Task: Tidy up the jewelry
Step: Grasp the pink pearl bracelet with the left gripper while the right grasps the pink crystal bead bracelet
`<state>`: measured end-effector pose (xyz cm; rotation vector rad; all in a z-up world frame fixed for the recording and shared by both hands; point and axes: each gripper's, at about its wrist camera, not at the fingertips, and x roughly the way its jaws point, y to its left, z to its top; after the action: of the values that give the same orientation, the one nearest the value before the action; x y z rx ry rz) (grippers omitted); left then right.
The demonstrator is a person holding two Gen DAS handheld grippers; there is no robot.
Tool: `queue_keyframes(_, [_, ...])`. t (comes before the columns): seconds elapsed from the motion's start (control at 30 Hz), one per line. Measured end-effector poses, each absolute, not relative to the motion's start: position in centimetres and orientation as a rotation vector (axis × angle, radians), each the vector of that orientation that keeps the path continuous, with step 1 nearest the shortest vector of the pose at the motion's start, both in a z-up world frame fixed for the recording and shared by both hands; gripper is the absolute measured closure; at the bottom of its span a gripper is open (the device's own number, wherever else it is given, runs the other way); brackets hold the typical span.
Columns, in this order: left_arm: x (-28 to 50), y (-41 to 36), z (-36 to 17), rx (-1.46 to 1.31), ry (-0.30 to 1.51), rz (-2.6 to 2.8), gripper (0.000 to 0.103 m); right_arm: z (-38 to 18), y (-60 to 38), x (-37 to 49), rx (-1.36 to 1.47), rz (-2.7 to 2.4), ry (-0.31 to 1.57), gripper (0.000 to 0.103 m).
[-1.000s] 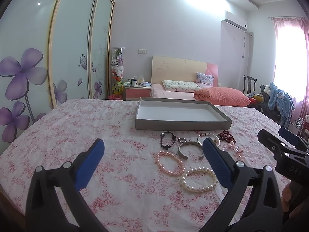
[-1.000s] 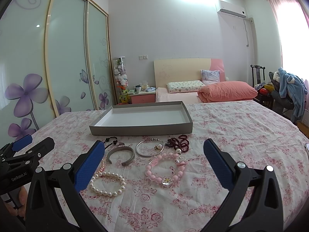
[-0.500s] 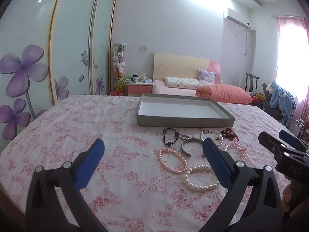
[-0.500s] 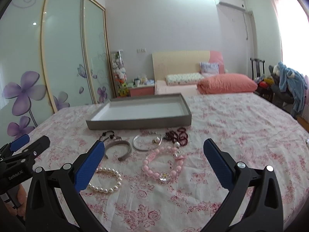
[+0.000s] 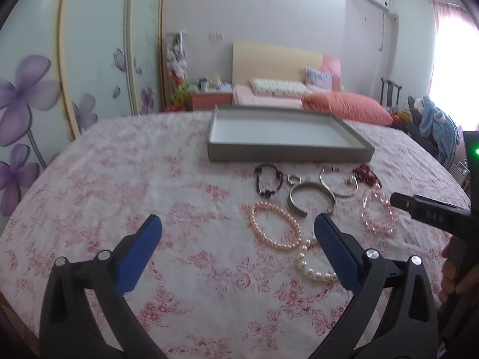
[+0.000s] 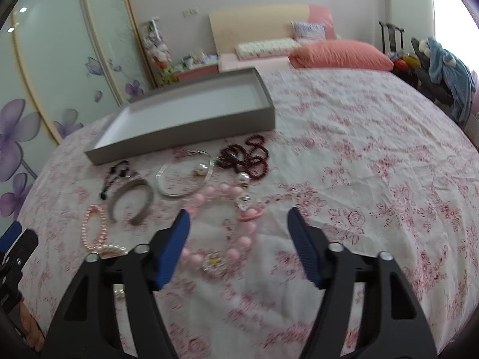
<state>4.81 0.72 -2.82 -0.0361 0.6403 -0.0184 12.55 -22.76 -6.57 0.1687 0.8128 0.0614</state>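
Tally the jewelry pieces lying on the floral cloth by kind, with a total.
Beaded or pearl bracelets: 5 (black, pink pearl, white pearl, translucent pink, dark red)
Metal bangles: 2 (cuff, thin hoop)
Rings: 1
Total: 8

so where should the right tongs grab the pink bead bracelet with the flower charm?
Judging by its pose, take the pink bead bracelet from above, pinching one side of the loop across the strand. It lies flat on the bedspread. The right tongs are closing over it, not yet gripping.
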Motion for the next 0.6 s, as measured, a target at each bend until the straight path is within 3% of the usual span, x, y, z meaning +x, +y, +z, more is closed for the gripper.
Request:
queue_keyframes(0.37, [7.4, 1.2, -4.1, -0.061, 0.759, -0.046, 0.004, -8.3, -22.0, 14.3, 0.097, 0.038, 0.888, 0.079])
queue_keyframes(0.5, [9.0, 1.1, -4.5, -0.071, 0.815, -0.054, 0.004, -8.1, -22.4, 14.3, 0.127, 0.06, 0.886, 0.079])
queue_keyframes(0.6, [10.4, 1.3, -4.9, -0.102, 0.87, -0.063, 0.017, -7.9, -22.9, 14.3, 0.168, 0.083, 0.876, 0.079])
